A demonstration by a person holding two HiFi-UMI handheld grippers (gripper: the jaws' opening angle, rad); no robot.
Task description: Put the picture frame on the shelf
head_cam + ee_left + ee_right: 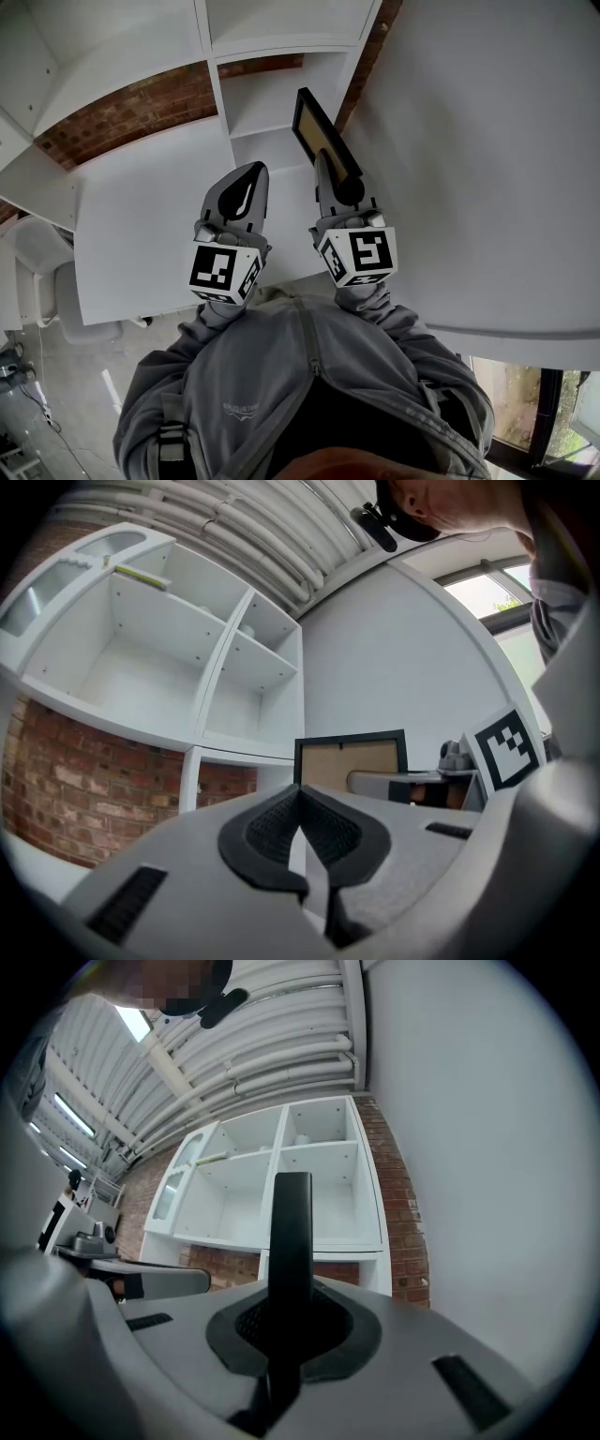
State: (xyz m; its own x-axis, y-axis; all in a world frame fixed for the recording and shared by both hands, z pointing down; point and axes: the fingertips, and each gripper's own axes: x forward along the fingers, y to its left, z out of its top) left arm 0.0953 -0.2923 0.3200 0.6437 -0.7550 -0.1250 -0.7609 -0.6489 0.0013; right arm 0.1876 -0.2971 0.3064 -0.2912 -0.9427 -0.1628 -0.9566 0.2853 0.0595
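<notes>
Fingers (335, 1327) of right gripper (289, 1321) clamped on near edge of black picture frame (291, 1222); frame edge-on, long axis reaching forward toward white shelf (323, 1239), not yet there. Left gripper (302, 832) fingers together, empty, just beside.

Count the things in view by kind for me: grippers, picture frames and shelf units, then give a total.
grippers: 2, the left gripper and the right gripper
picture frame: 1
shelf unit: 1
total: 4
</notes>
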